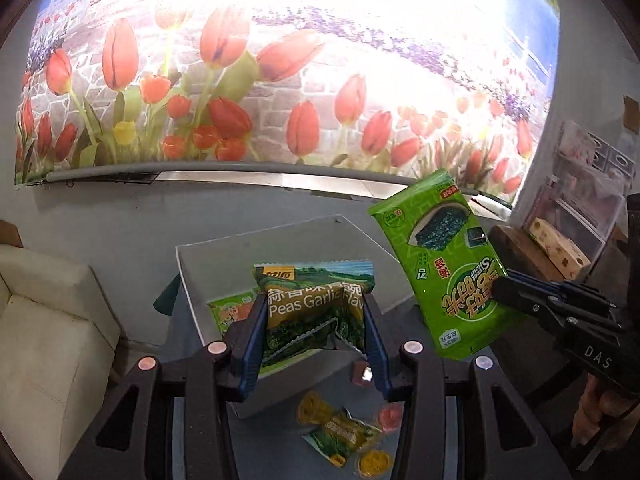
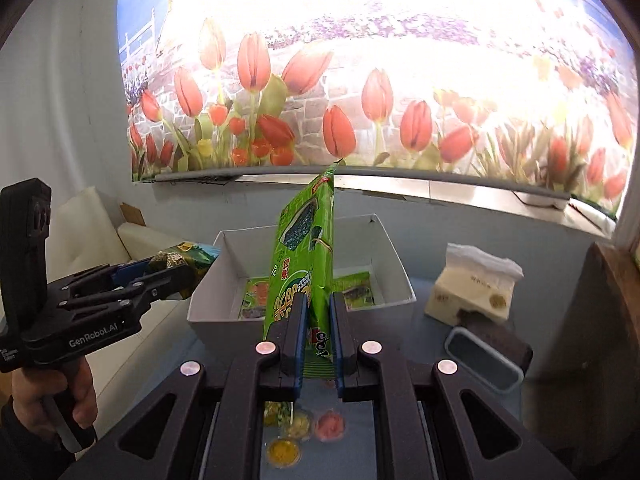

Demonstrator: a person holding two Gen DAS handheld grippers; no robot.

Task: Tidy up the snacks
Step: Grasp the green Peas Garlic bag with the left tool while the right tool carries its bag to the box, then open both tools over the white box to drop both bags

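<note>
My left gripper (image 1: 316,320) is shut on a green garlic peas packet (image 1: 316,304) and holds it above the near edge of the white box (image 1: 280,240). My right gripper (image 2: 319,316) is shut on a bright green seaweed snack packet (image 2: 304,256), held upright in the air before the white box (image 2: 396,256). That packet also shows in the left wrist view (image 1: 440,264), to the right of the box. Small snack packets (image 2: 256,296) lie inside the box. The left gripper also appears in the right wrist view (image 2: 160,276), left of the box.
Loose jelly cups (image 1: 374,462) and a small green packet (image 1: 344,436) lie on the blue table below the grippers. A tissue pack (image 2: 472,284) and a grey container (image 2: 484,356) stand right of the box. A white sofa (image 1: 44,328) is at the left.
</note>
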